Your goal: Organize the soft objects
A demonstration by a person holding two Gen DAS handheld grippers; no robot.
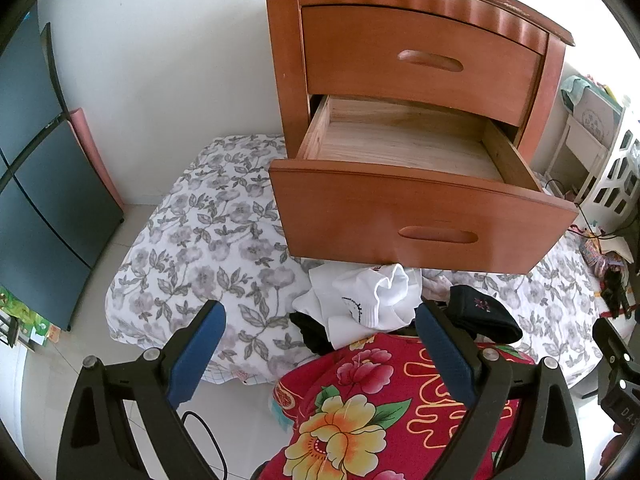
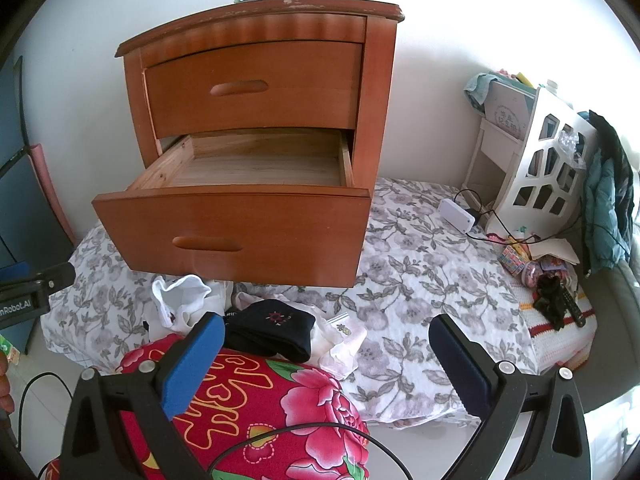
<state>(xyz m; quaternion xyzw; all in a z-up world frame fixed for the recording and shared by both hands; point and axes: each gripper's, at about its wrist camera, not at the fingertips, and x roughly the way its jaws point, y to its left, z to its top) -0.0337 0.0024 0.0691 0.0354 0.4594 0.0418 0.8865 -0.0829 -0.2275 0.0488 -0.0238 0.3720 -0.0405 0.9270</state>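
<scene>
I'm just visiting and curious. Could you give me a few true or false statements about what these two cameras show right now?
1. The lower drawer is pulled out and has nothing in it. True.
2. The upper drawer is open too. False: it is shut.
3. The right gripper holds a black sock. False: it is open and holds nothing.
4. White socks lie in front of the nightstand. True.
5. The left gripper is open. True.
</scene>
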